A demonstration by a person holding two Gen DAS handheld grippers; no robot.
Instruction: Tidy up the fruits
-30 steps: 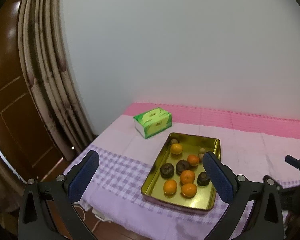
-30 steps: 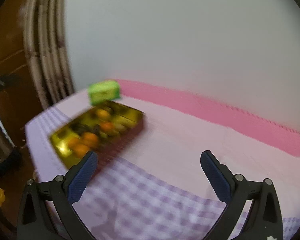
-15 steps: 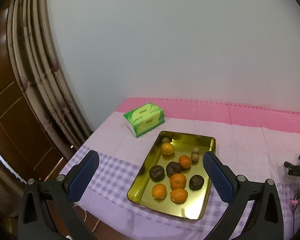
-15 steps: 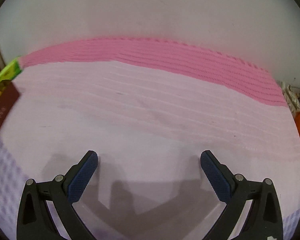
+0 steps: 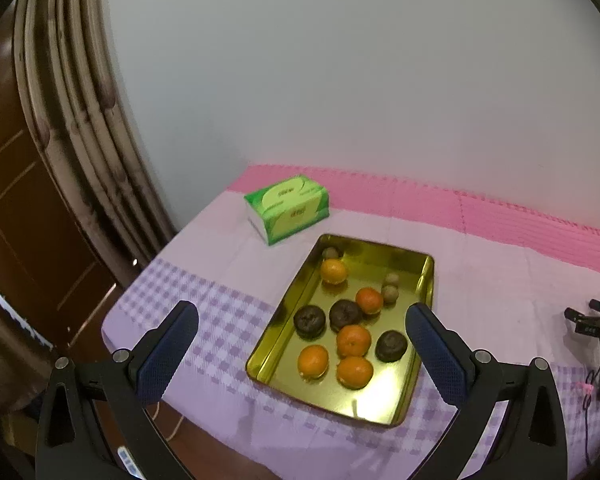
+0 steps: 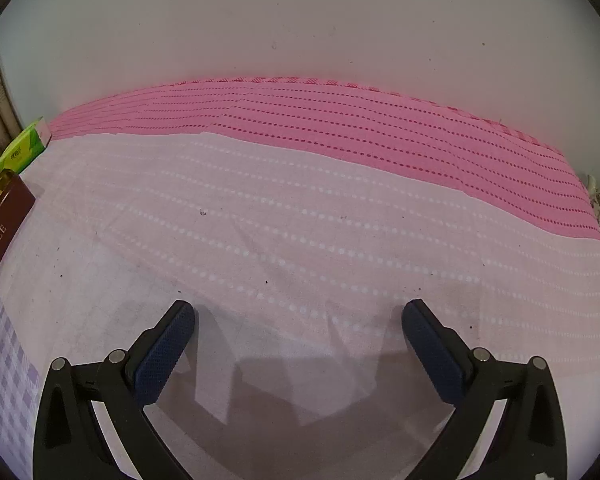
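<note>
In the right wrist view, the tin [image 6: 0, 216] and tissue box [image 6: 22, 150] are cut off at the left edge. The small brownish fruits [image 5: 391, 287] cannot be identified.

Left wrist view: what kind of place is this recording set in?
Probably a room in a home: a table under a pink and lilac checked cloth by a plain wall, a curtain beside a wooden door, a tissue box and a gold tray of fruit.

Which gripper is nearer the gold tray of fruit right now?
Hard to call. The left gripper hangs above the gold tray, framing it. The right gripper is low over bare cloth, the tray at its far left.
</note>
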